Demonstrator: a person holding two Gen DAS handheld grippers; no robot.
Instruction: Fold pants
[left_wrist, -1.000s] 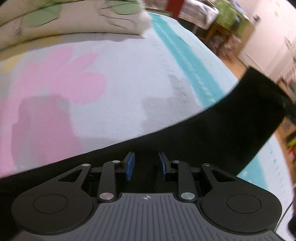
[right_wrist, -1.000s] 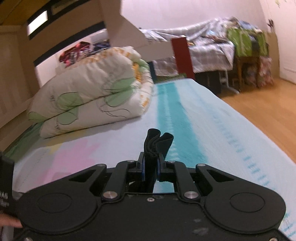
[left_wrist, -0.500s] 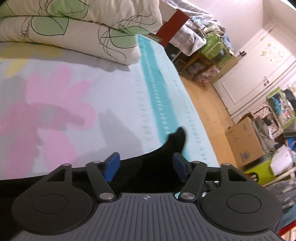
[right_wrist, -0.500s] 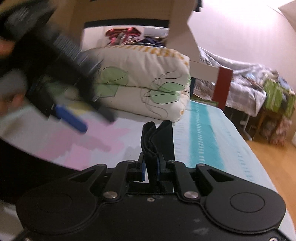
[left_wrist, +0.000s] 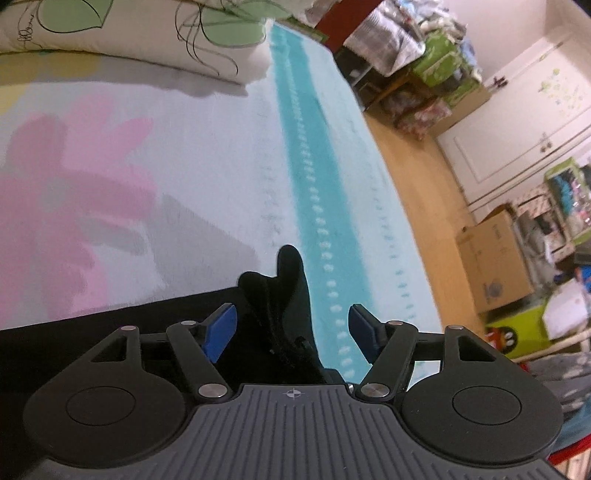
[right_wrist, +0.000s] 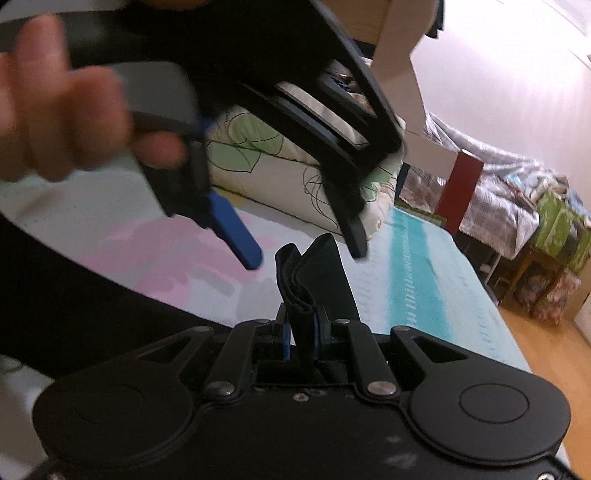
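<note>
**Inspector A:** Where is the garment?

**Inspector B:** The black pants (right_wrist: 314, 273) lie on the bed (left_wrist: 207, 155), along the lower left of both views. A bunched edge of several layers stands up at lower centre of the right wrist view, clamped between the blue pads of the right tool (right_wrist: 300, 334). The left tool (left_wrist: 291, 332) is spread wide; cloth rises between its fingers, but neither pad presses on it.

**Inspector A:** Handling?

**Inspector B:** In my judgement soft, light and limp. It will sag and slide, so it is best taken at a thick hem or waistband edge.

**Inspector A:** Limits of inspection?

**Inspector B:** The black cloth shows no seams; I cannot tell waistband from leg. Most of the garment is cut off by the frame edges. The person's hand (right_wrist: 62, 110), upper left, is blurred.
</note>
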